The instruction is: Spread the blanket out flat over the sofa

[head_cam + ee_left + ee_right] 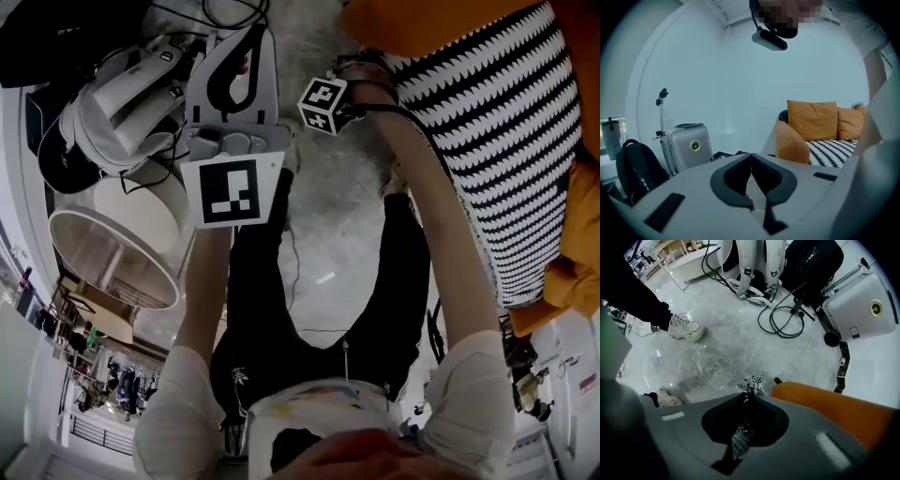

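The black-and-white zigzag blanket (497, 141) lies along the seat of the orange sofa (792, 143), running down the right side of the head view, with orange cushions (813, 119) standing against the back behind it. The right gripper (746, 397) points steeply down beside the sofa's rounded arm. Its fingers are pressed together on an edge of the blanket: a narrow strip of the patterned cloth runs between the pads, and a small tuft of it sticks out past the tips. In the head view this gripper sits at the upper end of the blanket, right against the cloth. The left gripper (751, 161) is held well apart from the blanket, out over the floor (722, 348) and aimed roughly level across the room toward the wall. Its fingers are closed tip to tip with nothing between them. A silver suitcase (686, 147) with a raised handle and a black backpack (637, 171) stand on the floor by the wall. Loose black cables (783, 319) and a white shoe (684, 329) lie on the grey marbled floor below the right gripper.
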{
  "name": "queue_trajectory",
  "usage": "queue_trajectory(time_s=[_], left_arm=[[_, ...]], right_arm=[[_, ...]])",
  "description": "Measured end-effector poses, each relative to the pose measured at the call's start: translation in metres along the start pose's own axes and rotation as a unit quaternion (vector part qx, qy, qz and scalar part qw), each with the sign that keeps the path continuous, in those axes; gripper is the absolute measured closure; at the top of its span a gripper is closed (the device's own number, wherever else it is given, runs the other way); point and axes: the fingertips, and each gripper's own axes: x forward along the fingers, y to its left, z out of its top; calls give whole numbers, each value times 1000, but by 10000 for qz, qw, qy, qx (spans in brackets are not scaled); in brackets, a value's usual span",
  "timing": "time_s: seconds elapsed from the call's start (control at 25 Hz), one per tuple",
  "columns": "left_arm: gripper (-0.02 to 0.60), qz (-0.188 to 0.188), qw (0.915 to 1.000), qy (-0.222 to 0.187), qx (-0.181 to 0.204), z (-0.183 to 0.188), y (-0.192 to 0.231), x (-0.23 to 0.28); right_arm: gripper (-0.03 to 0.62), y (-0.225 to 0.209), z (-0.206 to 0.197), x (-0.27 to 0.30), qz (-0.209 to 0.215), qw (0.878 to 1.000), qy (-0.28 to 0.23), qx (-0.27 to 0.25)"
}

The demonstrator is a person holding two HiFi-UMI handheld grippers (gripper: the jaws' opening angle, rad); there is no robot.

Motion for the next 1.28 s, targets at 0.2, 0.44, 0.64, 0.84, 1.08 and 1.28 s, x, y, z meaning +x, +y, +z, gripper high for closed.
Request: queue_trajectory(time_s=[0.2,0.44,0.64,0.84,1.08,1.28], left_arm=[[566,-184,9993,-143,300,17,-6,-26],[566,-105,9991,-165,389,33,-4,-64],[566,-110,9989,-406,229,64,-13,-77],[566,-61,9978,-655,86,94,-13,-82],[566,122,9966,-723,-368,144,-31,-114],[566,393,9925,-1022,-543,222,-34,-129]], right_arm=[[580,7,8,-7,5,9998,-173,115],[555,10,23,-43,638,9834,-1174,1226],[420,18,3,-71,913,9660,-1362,1999],[349,10,-5,-111,887,9400,-1828,2740],[372,-15,-51,-196,738,8697,-2576,4146],[589,-77,-124,-303,-120,7512,-3354,5684]])
